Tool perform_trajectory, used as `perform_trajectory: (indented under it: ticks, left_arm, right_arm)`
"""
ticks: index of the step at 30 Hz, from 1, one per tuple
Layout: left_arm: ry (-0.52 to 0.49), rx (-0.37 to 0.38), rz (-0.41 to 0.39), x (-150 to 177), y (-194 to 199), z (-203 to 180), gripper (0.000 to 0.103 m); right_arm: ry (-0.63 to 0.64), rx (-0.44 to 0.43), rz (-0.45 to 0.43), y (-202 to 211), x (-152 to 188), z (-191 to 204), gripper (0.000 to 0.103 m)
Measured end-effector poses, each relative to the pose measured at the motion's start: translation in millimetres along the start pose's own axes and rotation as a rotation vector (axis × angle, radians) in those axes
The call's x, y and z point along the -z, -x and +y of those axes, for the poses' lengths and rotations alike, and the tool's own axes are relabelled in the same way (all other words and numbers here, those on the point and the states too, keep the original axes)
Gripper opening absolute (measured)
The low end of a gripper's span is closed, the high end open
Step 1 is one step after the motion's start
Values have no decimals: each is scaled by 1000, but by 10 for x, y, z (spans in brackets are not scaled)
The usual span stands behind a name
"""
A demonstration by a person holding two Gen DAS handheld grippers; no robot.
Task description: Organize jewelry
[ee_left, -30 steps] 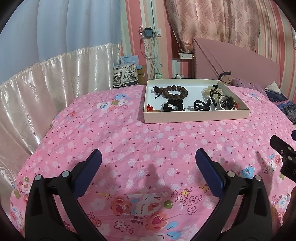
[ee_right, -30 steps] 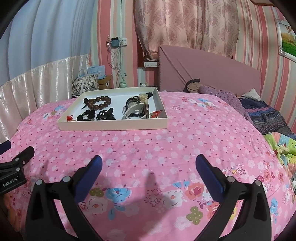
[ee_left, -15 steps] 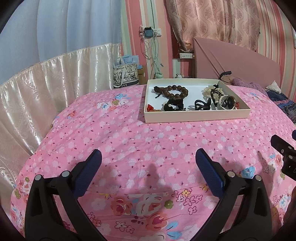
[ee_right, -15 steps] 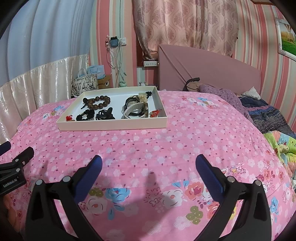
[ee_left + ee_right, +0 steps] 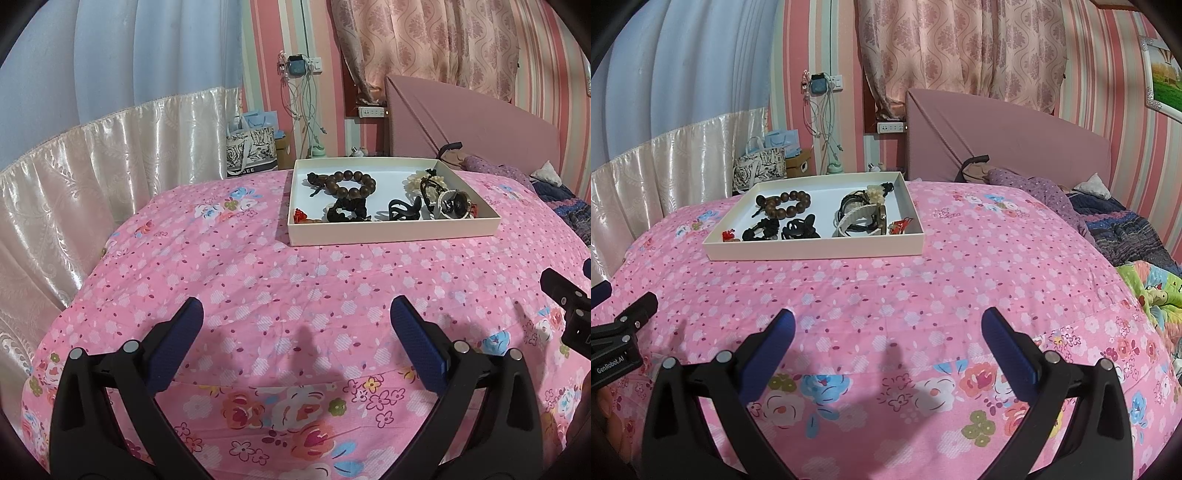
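Note:
A shallow white tray (image 5: pixel 391 232) (image 5: pixel 812 253) sits on the pink floral bedspread, well ahead of both grippers. In it lie a brown wooden bead bracelet (image 5: pixel 351 182) (image 5: pixel 785 205), black hair ties (image 5: pixel 347 214) (image 5: pixel 799 230), a small red charm (image 5: pixel 300 215) (image 5: pixel 728 235), and a tangle of cords, a white band and a cream flower piece (image 5: pixel 441 197) (image 5: pixel 862 214). My left gripper (image 5: pixel 295 314) is open and empty above the bedspread. My right gripper (image 5: pixel 888 317) is open and empty, to the right of the left one.
The pink floral bedspread (image 5: pixel 258 280) covers the whole bed. A pink headboard (image 5: pixel 1008 136) stands behind the tray. Clothes and blankets (image 5: pixel 1119 229) lie at the right. A shiny curtain (image 5: pixel 92 166) and paper bags (image 5: pixel 251 151) stand on the left.
Both views have shifted very slightly; the tray sits a touch higher in the right wrist view. Both grippers stay open and empty.

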State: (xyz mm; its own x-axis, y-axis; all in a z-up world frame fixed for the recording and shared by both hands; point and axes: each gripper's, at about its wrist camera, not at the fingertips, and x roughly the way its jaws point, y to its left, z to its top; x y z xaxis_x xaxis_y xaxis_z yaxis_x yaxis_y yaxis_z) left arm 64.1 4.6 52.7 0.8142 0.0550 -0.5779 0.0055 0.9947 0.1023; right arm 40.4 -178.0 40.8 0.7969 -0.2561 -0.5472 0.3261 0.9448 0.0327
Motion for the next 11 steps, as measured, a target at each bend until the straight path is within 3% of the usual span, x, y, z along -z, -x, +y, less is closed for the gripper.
perform_trajectory:
  ticks: [11]
  left_arm:
    - [-12,-1,-4,-14,-6,-14,100]
  right_arm:
    - [-1,2,-1,0,3,2,101]
